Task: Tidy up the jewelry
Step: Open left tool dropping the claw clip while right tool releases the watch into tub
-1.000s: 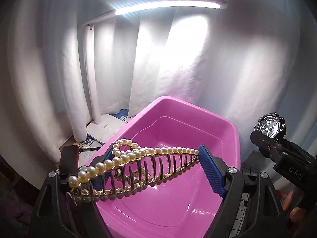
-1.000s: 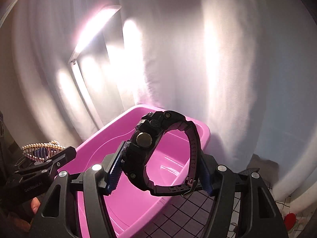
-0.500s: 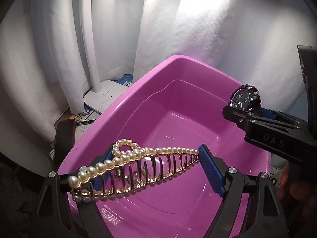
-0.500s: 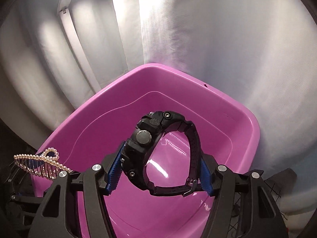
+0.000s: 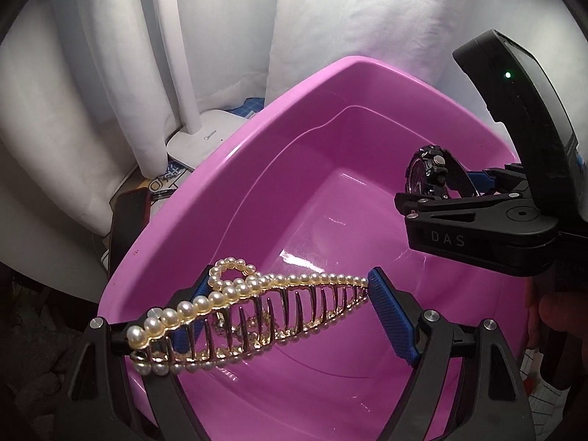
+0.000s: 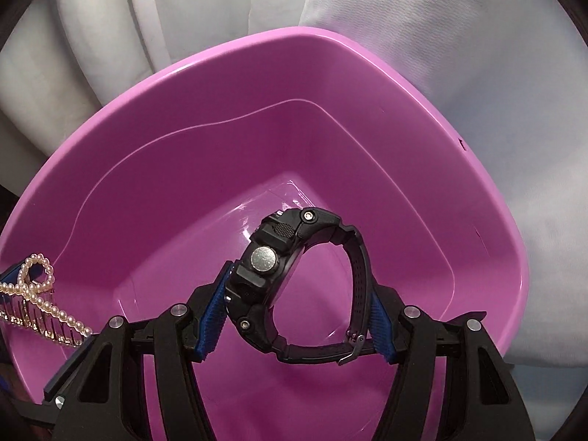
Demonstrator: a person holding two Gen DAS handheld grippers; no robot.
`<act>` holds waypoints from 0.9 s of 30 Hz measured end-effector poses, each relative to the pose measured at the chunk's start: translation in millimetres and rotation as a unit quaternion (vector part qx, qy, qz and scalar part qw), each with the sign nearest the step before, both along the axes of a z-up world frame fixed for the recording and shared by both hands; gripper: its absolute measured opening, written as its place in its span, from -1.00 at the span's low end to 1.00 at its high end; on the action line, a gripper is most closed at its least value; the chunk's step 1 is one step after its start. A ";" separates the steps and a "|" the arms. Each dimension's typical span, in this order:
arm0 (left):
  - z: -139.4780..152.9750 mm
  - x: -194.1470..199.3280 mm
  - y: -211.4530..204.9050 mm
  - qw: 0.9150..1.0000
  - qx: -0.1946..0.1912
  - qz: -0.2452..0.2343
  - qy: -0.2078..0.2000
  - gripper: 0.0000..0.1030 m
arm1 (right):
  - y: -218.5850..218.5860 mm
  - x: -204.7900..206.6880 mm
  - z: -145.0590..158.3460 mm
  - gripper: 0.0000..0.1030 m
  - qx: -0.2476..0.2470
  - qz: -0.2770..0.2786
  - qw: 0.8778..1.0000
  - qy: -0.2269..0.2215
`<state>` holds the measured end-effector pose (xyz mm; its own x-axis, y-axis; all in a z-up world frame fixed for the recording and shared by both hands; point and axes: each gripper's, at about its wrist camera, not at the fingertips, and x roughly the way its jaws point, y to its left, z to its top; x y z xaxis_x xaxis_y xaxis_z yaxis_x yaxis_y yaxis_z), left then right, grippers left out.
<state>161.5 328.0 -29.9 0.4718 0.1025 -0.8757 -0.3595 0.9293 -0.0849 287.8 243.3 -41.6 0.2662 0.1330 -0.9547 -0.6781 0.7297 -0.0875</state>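
Note:
A gold hair claw clip trimmed with pearls is clamped lengthwise between the blue pads of my left gripper, which hangs over the near left part of a pink plastic tub. My right gripper is shut on a black sports watch, one pad on the case and the other on the strap, and it points down into the same pink tub. In the left wrist view the watch and the right gripper show at the tub's right side. The pearl clip shows at the left edge of the right wrist view.
White curtains hang behind the tub. A white desk lamp base and its pole stand beyond the tub's left rim, beside papers and a dark red object. A person's hand holds the right gripper's handle.
Both grippers have tipped downward and sunk toward the tub. The right gripper with the watch has moved in over the tub's inside. Both grips are unchanged.

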 end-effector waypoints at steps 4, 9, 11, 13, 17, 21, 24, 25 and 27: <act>-3.0 0.9 2.4 1.000 0.000 0.004 0.012 0.55 | -4.0 11.2 -9.3 0.22 -0.004 -0.016 0.999 0.038; -7.0 3.3 3.9 1.000 -0.005 0.007 0.028 0.56 | -3.7 23.6 -16.7 0.22 -0.016 -0.027 0.998 0.059; -9.8 4.8 5.1 0.999 -0.006 0.011 0.043 0.57 | 2.6 27.0 -18.5 0.25 -0.023 -0.023 0.998 0.057; -13.6 6.8 6.6 0.998 -0.007 0.013 0.058 0.58 | 5.8 25.7 -20.3 0.28 -0.037 -0.019 0.998 0.049; -14.5 5.2 6.4 0.998 -0.001 0.013 0.066 0.61 | 5.2 25.1 -18.8 0.33 -0.039 -0.020 0.998 0.042; -10.0 1.1 6.4 0.998 0.015 0.020 0.061 0.79 | 0.4 22.8 -15.6 0.33 -0.032 -0.026 0.998 0.042; -8.8 -1.4 9.3 0.998 0.016 0.024 0.061 0.79 | 0.0 21.6 -11.4 0.33 -0.023 -0.029 0.999 0.040; -7.8 -2.5 10.3 0.998 0.015 0.025 0.060 0.79 | 0.3 21.3 -9.1 0.33 -0.018 -0.029 0.999 0.039; -4.6 -5.3 11.0 0.998 0.017 0.028 0.057 0.79 | -0.3 18.8 -1.9 0.33 -0.008 -0.029 0.999 0.036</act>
<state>156.2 339.0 -34.5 0.3617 0.1568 -0.9190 -0.4160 0.9093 -0.0086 306.7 243.0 -43.5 0.2039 0.1032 -0.9735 -0.6399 0.7666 -0.0527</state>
